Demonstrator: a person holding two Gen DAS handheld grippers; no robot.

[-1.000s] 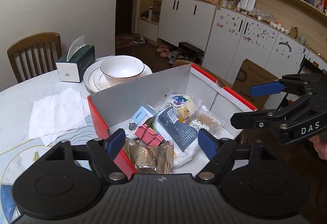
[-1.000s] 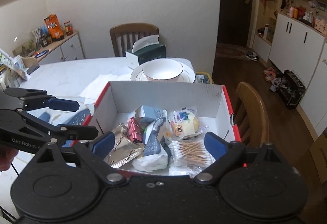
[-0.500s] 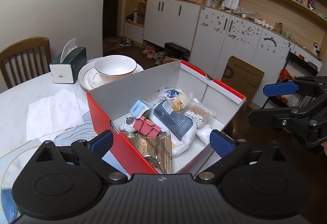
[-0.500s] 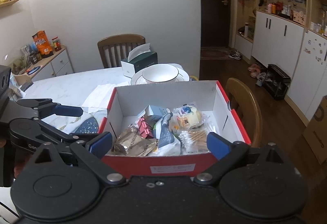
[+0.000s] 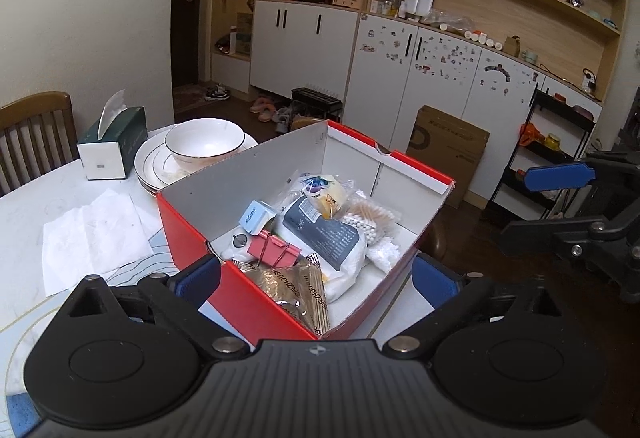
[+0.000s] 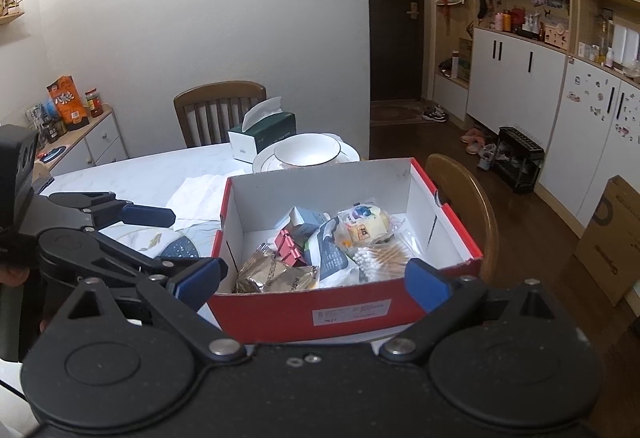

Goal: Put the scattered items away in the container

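A red-and-white cardboard box [image 5: 200,234] [image 6: 348,312] stands at the table's edge. Inside lie a brown snack packet [image 5: 294,290] [image 6: 276,276], pink binder clips [image 5: 272,252] [image 6: 290,248], a dark-labelled white pouch [image 5: 324,238] [image 6: 332,258], a bag of cotton swabs [image 5: 370,218] [image 6: 384,256], a wrapped bun [image 5: 324,192] [image 6: 362,224] and a small blue box [image 5: 256,216] [image 6: 306,218]. My left gripper [image 5: 316,276] [image 6: 160,242] is open and empty, held before the box's near corner. My right gripper [image 6: 316,276] [image 5: 532,202] is open and empty, in front of the box's labelled side.
A white bowl on stacked plates [image 5: 204,144] [image 6: 308,154], a green tissue box [image 5: 114,148] [image 6: 264,132] and loose tissues [image 5: 92,234] [image 6: 200,190] lie on the white table behind the box. Wooden chairs [image 6: 220,110] [image 6: 472,206] stand at the table. A cardboard carton [image 5: 448,150] stands on the floor.
Both grippers have pulled back and up from the box, still open. The box now sits farther ahead and more of its outer red sides shows.
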